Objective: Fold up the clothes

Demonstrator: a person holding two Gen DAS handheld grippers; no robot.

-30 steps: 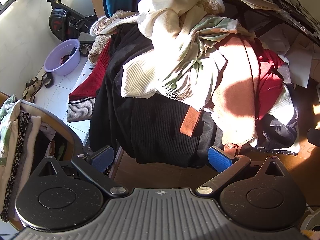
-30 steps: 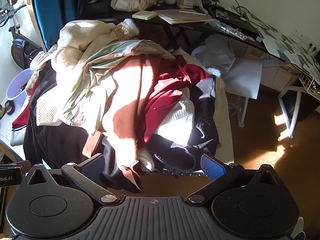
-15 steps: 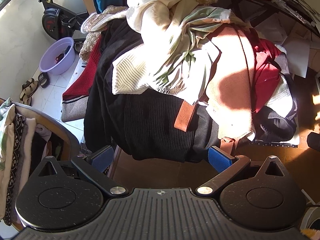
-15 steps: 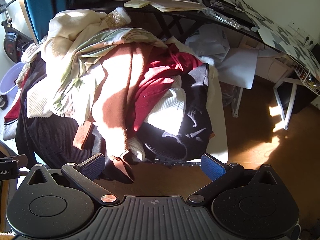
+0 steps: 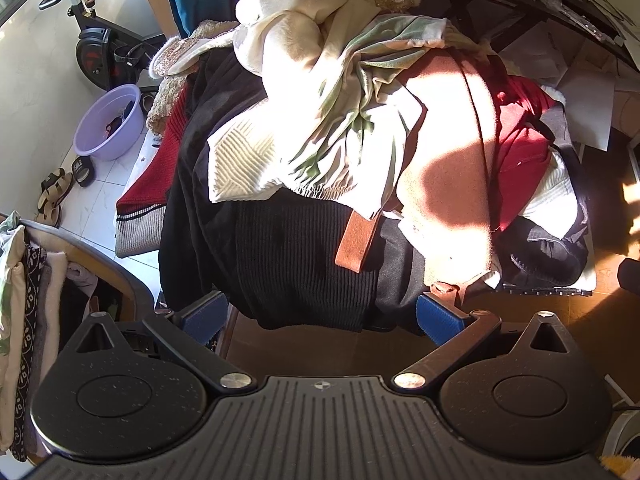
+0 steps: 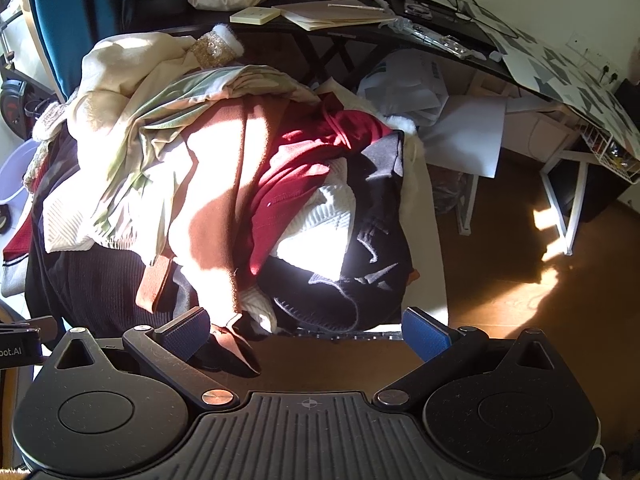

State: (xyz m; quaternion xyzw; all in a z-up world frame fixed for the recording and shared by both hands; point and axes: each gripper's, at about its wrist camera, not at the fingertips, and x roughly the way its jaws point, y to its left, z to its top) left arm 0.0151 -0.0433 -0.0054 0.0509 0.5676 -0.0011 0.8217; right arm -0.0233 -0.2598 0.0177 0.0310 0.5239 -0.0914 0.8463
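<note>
Clothes pile (image 5: 360,152): fills the centre of both views, heaped on a table whose white edge (image 6: 434,264) shows at centre right of the right view. All soft, limp and interlocked; knits likely heavier, thin pieces light.

Black knit (image 5: 296,264): lower centre, hangs over the near edge; free hem is the likeliest hold.

Tan coat (image 5: 448,184): centre right, drapes to the edge; brown strap (image 5: 356,240) lies loose on the black knit.

Cream top (image 5: 288,40), red garment (image 6: 304,176), dark jacket (image 6: 372,256): layered, likely to drag neighbours.

Left gripper (image 5: 322,316): jaws wide, empty, just short of the black hem.

Right gripper (image 6: 306,330): jaws wide, empty; left pad beside the coat tail.

Surroundings: basin (image 5: 112,124) upper left; desk (image 6: 360,28) across the top; paper (image 6: 464,136) upper right.
</note>
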